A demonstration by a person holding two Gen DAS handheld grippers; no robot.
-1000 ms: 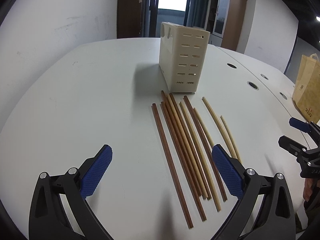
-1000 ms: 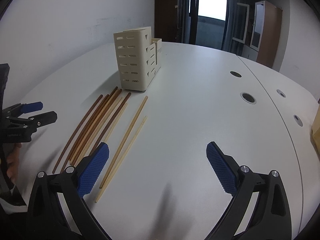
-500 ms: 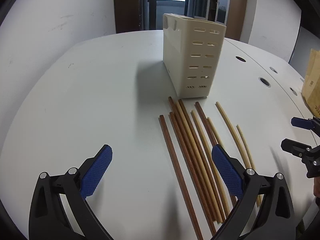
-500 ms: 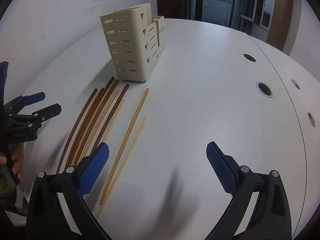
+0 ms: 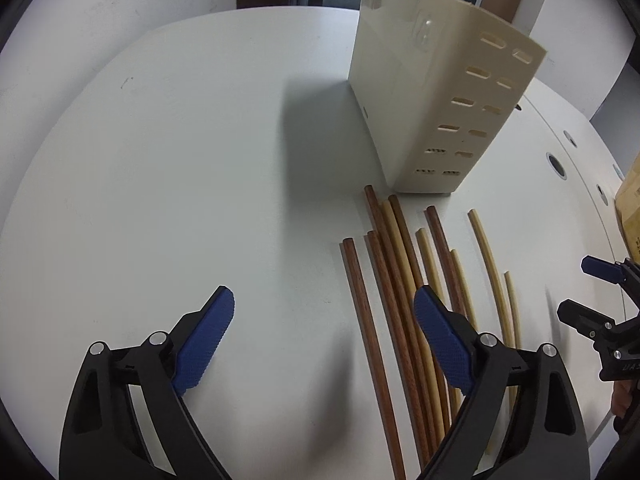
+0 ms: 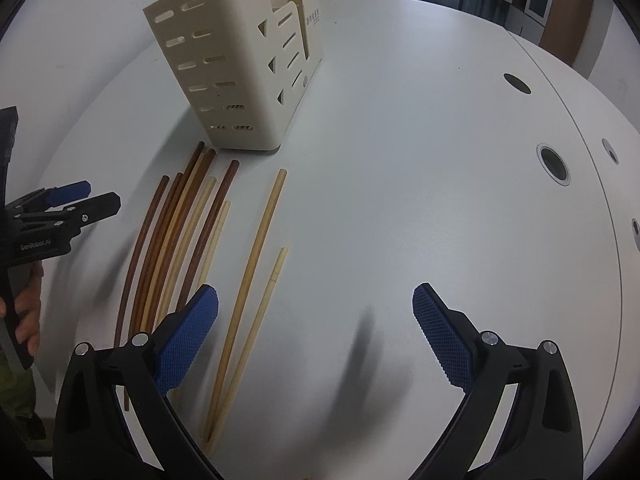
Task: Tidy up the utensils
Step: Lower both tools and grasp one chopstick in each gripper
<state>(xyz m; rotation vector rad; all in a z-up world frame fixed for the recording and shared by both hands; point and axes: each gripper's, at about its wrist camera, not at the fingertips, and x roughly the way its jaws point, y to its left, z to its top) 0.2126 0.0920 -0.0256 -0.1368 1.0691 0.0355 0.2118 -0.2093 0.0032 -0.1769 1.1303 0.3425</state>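
Left wrist: left gripper point(image 5: 324, 336) open, empty, over table point(image 5: 160, 184). One cream holder point(image 5: 432, 104) upright; nine chopsticks point(image 5: 404, 288) flat just before it, five dark, four pale.

Right wrist: right gripper point(image 6: 316, 332) open, empty. Same nine chopsticks point(image 6: 188, 232) left of centre, holder point(image 6: 240, 76) behind them.

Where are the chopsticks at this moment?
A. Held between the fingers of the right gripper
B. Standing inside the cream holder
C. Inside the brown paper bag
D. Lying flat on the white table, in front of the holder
D. The chopsticks lie side by side on the table before the cream holder; the right gripper and the left gripper are both open and hold nothing.
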